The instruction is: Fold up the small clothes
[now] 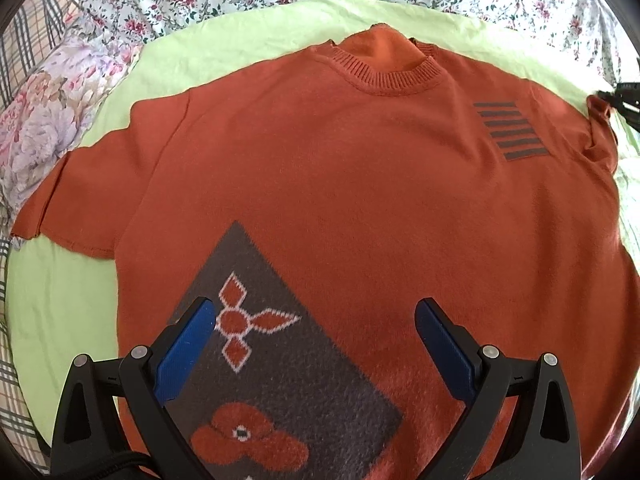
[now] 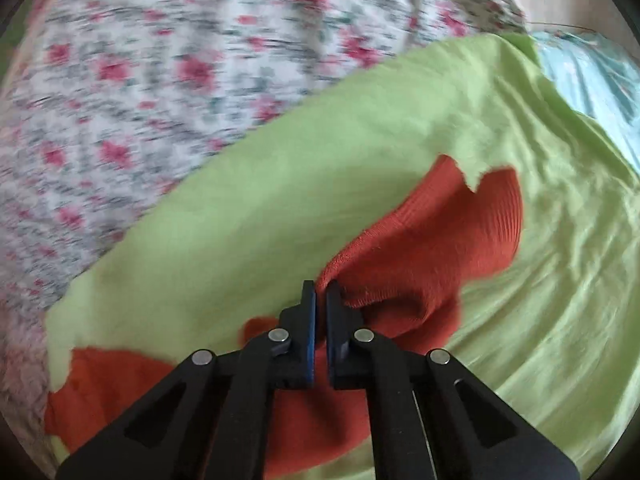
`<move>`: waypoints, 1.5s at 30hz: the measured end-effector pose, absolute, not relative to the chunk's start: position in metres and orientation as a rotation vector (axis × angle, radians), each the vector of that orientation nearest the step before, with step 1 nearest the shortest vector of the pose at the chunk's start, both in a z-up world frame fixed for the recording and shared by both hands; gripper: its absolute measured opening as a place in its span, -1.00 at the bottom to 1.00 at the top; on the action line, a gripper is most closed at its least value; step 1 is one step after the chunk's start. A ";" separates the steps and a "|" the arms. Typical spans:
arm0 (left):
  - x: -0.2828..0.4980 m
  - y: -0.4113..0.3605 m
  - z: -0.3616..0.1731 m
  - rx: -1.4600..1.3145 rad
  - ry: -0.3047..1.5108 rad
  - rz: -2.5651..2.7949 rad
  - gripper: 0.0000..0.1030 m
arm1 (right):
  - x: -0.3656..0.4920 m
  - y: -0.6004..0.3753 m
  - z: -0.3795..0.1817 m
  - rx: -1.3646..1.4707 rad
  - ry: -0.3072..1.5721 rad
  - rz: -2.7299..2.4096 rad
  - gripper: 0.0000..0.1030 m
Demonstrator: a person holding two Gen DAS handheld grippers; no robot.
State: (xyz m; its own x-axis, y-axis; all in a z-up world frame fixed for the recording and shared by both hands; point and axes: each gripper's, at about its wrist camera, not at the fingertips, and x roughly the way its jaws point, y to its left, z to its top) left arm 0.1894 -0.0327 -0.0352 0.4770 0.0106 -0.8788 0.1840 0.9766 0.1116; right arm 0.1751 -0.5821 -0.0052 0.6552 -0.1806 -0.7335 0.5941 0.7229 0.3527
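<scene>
Orange knit sweater (image 1: 360, 184) lies face up, spread flat on the green sheet (image 1: 248, 40). The first fold looks just begun — the right gripper (image 2: 321, 296) is clenched on its sleeve (image 2: 432, 248), while the left gripper (image 1: 316, 344) hovers released above the hem. Next, carry that sleeve inward across the chest.

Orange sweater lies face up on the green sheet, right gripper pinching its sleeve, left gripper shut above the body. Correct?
Not quite: the left gripper is open, jaws wide apart above the sweater, as the left wrist view shows. The right gripper does pinch the sleeve over the green sheet.
</scene>
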 end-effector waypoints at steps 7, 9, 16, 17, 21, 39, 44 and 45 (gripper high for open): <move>0.177 -0.002 -0.030 0.090 1.076 -0.101 0.94 | 0.202 -0.436 0.032 0.619 0.756 -0.090 -0.90; 0.174 0.008 -0.027 0.045 1.070 -0.105 0.94 | 0.216 -0.389 0.035 0.617 0.772 0.026 -0.91; 0.171 0.048 -0.027 -0.118 1.070 -0.136 0.94 | 0.242 -0.230 0.015 0.564 0.889 0.347 -0.90; 0.173 0.053 -0.028 -0.142 1.073 -0.142 0.94 | 0.245 -0.212 0.006 0.557 0.914 0.374 -0.90; 0.182 0.062 -0.030 -0.207 1.083 -0.197 0.94 | 0.248 -0.179 -0.029 0.555 1.008 0.417 -0.90; 0.312 -0.016 -0.056 -0.343 1.165 -0.608 0.51 | 0.175 -0.252 -0.033 0.547 1.005 0.191 -0.56; 0.300 -0.020 -0.055 -0.308 1.148 -0.596 0.51 | 0.183 -0.257 -0.025 0.523 0.992 0.162 -0.54; 0.297 -0.021 -0.054 -0.304 1.146 -0.596 0.51 | 0.192 -0.253 -0.021 0.519 0.987 0.175 -0.50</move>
